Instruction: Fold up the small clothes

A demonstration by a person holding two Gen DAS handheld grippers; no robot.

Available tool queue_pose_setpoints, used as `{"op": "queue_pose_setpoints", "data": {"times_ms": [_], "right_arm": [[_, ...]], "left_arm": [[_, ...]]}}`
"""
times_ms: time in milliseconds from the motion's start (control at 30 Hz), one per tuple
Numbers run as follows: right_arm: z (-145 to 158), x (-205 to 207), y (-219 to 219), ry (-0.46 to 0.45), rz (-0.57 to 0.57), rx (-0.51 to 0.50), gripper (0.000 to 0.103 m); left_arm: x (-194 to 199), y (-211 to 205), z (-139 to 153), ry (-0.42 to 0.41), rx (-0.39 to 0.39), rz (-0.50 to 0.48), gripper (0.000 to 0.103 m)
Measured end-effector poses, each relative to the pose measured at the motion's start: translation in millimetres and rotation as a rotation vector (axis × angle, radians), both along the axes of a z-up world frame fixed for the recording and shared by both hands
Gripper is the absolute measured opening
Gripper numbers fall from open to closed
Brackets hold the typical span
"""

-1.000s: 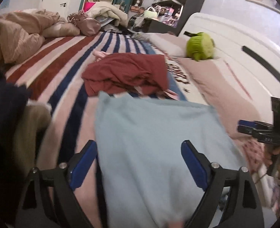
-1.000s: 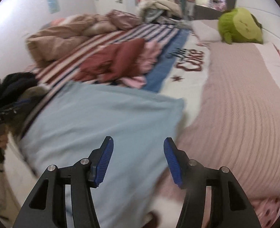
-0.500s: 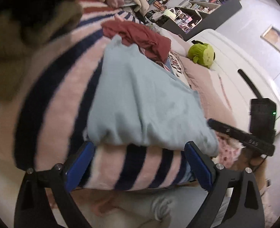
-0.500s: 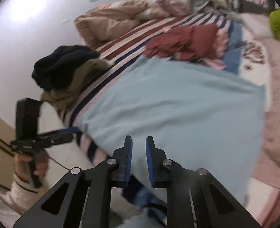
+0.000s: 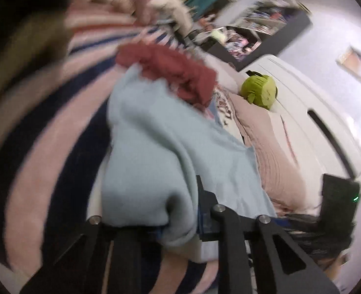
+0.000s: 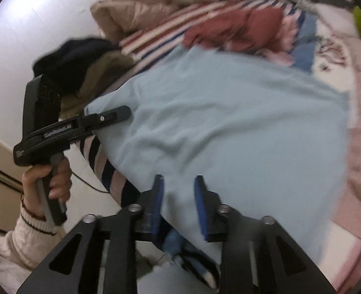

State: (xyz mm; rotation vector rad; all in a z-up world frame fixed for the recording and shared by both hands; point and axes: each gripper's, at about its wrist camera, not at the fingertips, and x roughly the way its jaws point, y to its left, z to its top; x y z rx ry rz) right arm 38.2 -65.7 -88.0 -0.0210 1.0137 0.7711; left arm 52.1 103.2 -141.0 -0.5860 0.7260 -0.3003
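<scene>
Light blue garment point(image 6: 229, 127) lies flat on the striped bed point(image 5: 45, 152), near edge at the bed's lip. Your left gripper point(image 5: 178, 210) pinches its corner; your right gripper point(image 6: 178, 196) straddles the hem, fingers apart. Risk: lifting one-sided skews the fold or drags it off.

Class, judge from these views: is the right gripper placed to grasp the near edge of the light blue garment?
Probably yes. The right gripper is open with the light blue garment edge lying between its fingers, and nothing blocks it. The left gripper already pinches the other corner.
</scene>
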Motion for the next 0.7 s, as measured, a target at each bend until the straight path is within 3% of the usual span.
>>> {"op": "queue_pose_setpoints", "data": {"times_ms": [133, 267, 333, 367, 433, 500, 533, 567, 633, 700], "right_arm": [[18, -14, -66, -0.048, -0.116, 0.065, 0.025], [21, -25, -127, -0.089, -0.26, 0.1, 0.025], [20, -30, -158, -0.097, -0.327, 0.13, 0.025], [17, -32, -170, -0.093, -0.354, 0.149, 0.026], [8, -34, -189, -0.073, -0.391, 0.179, 0.027], [-2, -36, -201, -0.055, -0.412, 0.189, 0.027], [-6, -36, -206, -0.049, -0.415, 0.192, 0.027], [-9, -36, -208, -0.043, -0.418, 0.198, 0.027], [-13, -35, -209, -0.038, -0.414, 0.214, 0.028], [-10, -32, -205, -0.051, -0.394, 0.224, 0.029]], "left_arm": [[6, -42, 47, -0.133, 0.148, -0.1, 0.014], [16, -123, 76, -0.23, 0.23, -0.354, 0.014], [23, -165, 73, -0.206, 0.255, -0.497, 0.014], [30, -199, 58, -0.137, 0.269, -0.625, 0.016], [37, -239, 25, -0.009, 0.279, -0.762, 0.021], [37, -257, 4, 0.045, 0.306, -0.799, 0.025], [33, -258, 3, 0.023, 0.31, -0.792, 0.03], [32, -254, 6, 0.012, 0.287, -0.795, 0.042], [29, -240, 18, 0.014, 0.211, -0.793, 0.052], [19, -221, 33, -0.017, 0.205, -0.761, 0.058]]}}
